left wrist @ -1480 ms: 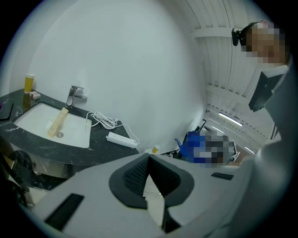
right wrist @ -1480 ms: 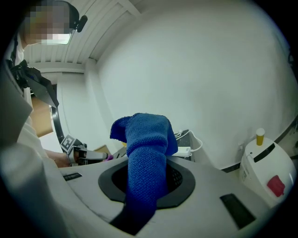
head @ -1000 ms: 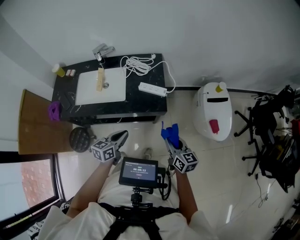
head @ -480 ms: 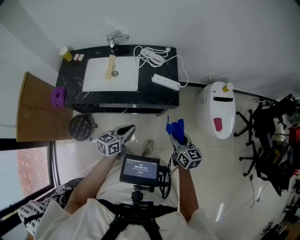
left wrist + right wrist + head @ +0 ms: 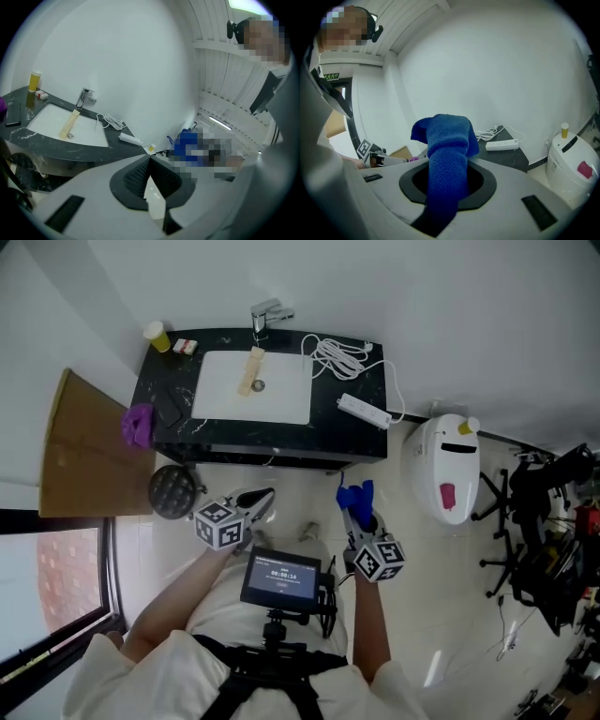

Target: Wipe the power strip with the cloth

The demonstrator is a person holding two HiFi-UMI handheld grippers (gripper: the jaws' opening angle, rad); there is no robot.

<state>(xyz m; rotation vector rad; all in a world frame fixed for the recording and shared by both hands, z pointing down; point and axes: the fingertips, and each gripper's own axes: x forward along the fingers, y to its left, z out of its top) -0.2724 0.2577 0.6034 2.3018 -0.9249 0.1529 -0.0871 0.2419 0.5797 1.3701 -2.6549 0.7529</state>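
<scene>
The white power strip (image 5: 364, 411) lies on the right end of a black counter (image 5: 173, 442), its white cable coiled behind it (image 5: 339, 354). It also shows as the power strip (image 5: 501, 145) and the power strip (image 5: 130, 138) in the two gripper views. My right gripper (image 5: 352, 512) is shut on a blue cloth (image 5: 356, 497), well short of the counter, over the floor. The cloth (image 5: 449, 145) stands up out of the jaws. My left gripper (image 5: 255, 502) hangs beside it, shut (image 5: 149, 160) and holding nothing.
A white sink (image 5: 253, 388) with a faucet (image 5: 267, 313) fills the counter's middle. A yellow bottle (image 5: 156, 334) and a purple object (image 5: 138, 424) sit at its left. A brown board (image 5: 80, 460), a round dark object (image 5: 171, 490), a white appliance (image 5: 453, 468) and office chairs (image 5: 544, 521) surround it.
In the head view the counter and power strip have slid rightward and slightly up. Both grippers stay low in front of the body, the cloth still held.
</scene>
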